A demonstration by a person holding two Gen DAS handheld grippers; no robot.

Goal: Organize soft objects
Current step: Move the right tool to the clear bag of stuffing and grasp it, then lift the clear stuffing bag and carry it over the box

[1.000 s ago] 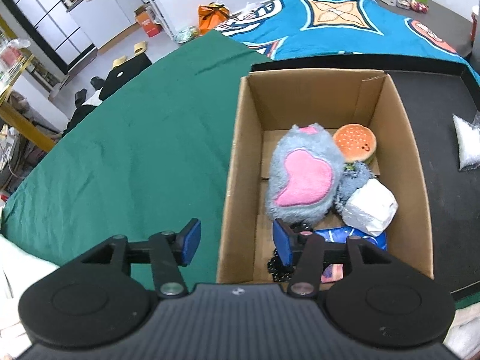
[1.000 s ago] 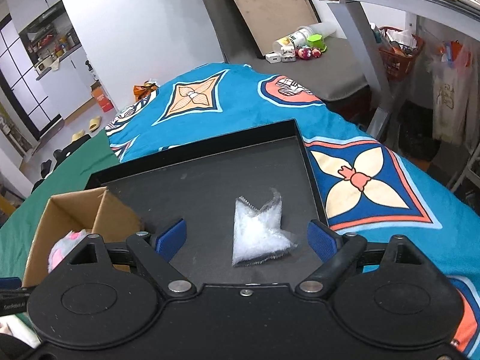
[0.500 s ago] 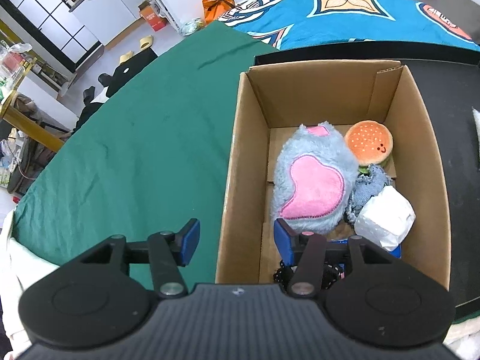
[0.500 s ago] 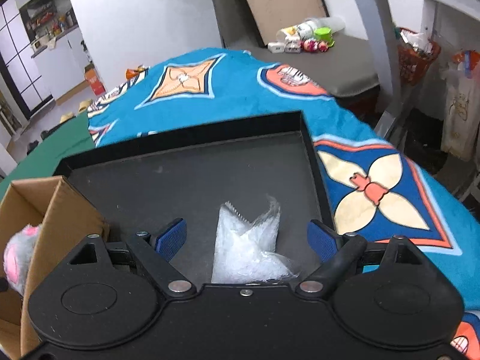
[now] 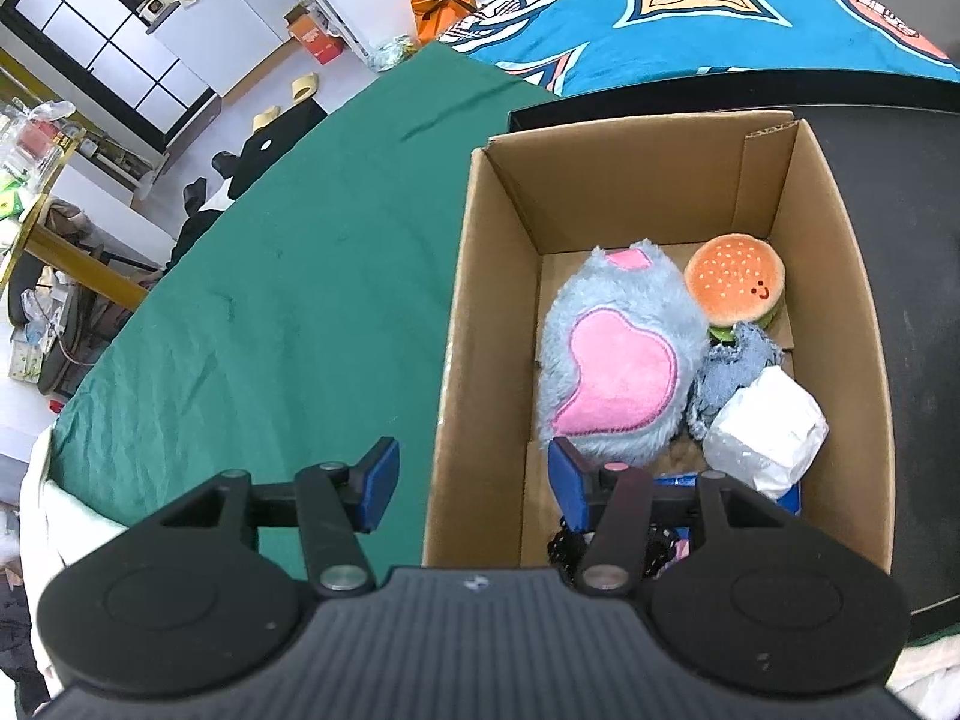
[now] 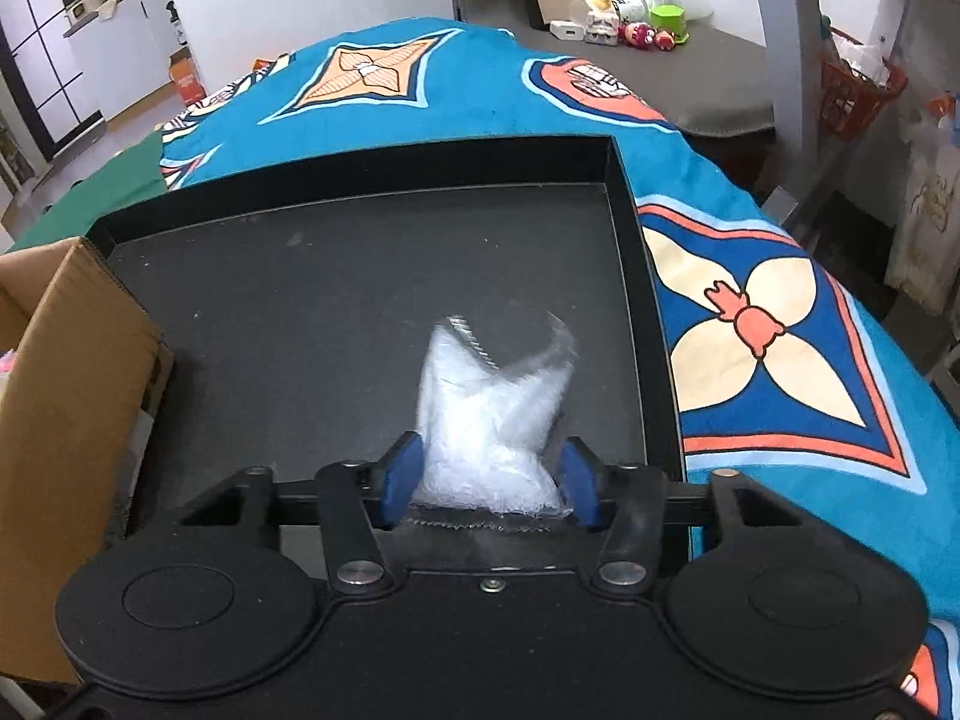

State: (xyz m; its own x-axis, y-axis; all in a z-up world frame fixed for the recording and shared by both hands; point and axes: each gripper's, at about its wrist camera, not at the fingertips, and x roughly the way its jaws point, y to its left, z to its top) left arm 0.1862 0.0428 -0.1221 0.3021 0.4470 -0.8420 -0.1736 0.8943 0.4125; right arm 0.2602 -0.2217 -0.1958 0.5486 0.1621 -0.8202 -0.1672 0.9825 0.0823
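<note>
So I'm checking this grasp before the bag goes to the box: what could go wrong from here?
The right gripper pinches only the near end of the clear bag, so it could slip out. The left gripper straddles the cardboard box wall and may nudge it. The box is crowded near the fluffy plush.

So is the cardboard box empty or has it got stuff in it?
Not empty: the cardboard box holds a fluffy plush, a burger toy and a white packet.

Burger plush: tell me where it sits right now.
In the left wrist view, the burger plush lies in the cardboard box, toward its far right, touching the grey-and-pink furry plush, above the denim scrap.
</note>
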